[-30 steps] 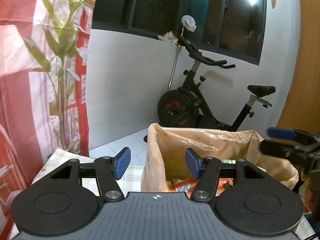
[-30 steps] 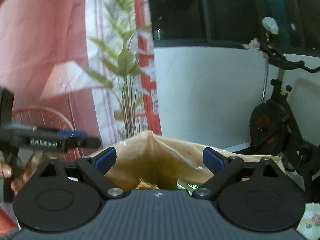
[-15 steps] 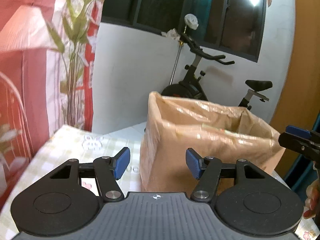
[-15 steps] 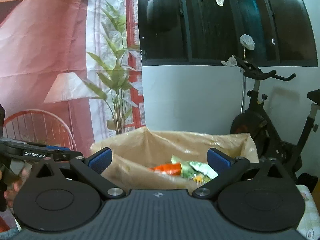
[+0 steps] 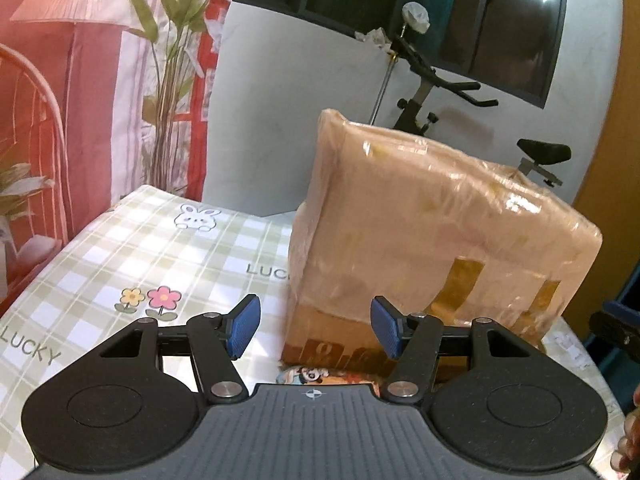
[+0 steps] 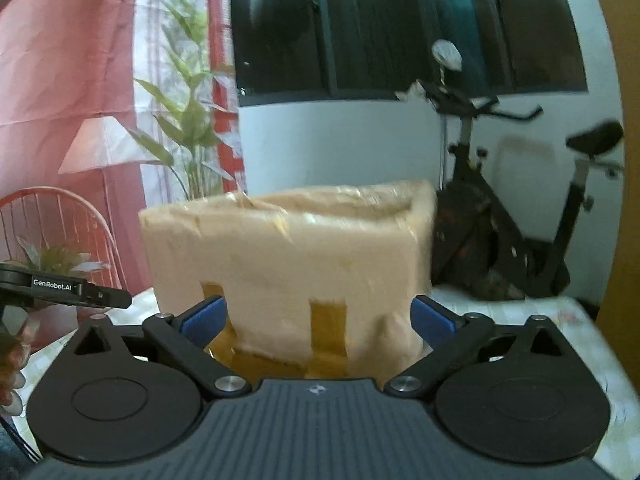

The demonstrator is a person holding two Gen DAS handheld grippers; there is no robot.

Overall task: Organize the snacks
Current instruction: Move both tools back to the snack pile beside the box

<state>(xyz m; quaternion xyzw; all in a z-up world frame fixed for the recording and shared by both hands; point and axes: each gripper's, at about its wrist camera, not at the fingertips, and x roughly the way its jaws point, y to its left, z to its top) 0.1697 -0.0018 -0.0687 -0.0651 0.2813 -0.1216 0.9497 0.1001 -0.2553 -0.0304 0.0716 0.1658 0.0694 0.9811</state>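
**Clerk:** Room stock first: checked cloth with bunnies and flowers over the counter, exercise bike against the white wall, dark window above it, red patterned curtain and a leafy plant off to the left hand-held gripper's far left.

**Checker:** And the task's item?

**Clerk:** One cardboard box, lined with a tan plastic bag folded down over its rim. It stands on the counter directly ahead of both tools: slightly right of centre for the left hand-held gripper, squarely ahead of the right hand-held gripper. Snacks inside: none visible from these low angles. One flat printed packet lies at the box's foot, just beyond the left tool's pads.

**Checker:** Gripper states?

**Clerk:** Both released, blue pads spread wide, nothing between them. Neither touches the box as far as I can tell.

**Checker:** Risks to log?

**Clerk:** My judgement only. The loose bag lining could snag on a pad and drag, tipping the box if it is pulled from high up. The two tools flank the box closely, so reaching in together could knock them against each other. The right view is blurred, so that tool may be moving quickly; a misjudged approach could shove the box along the cloth. The flat packet offers little edge, so a pinch might slip off.
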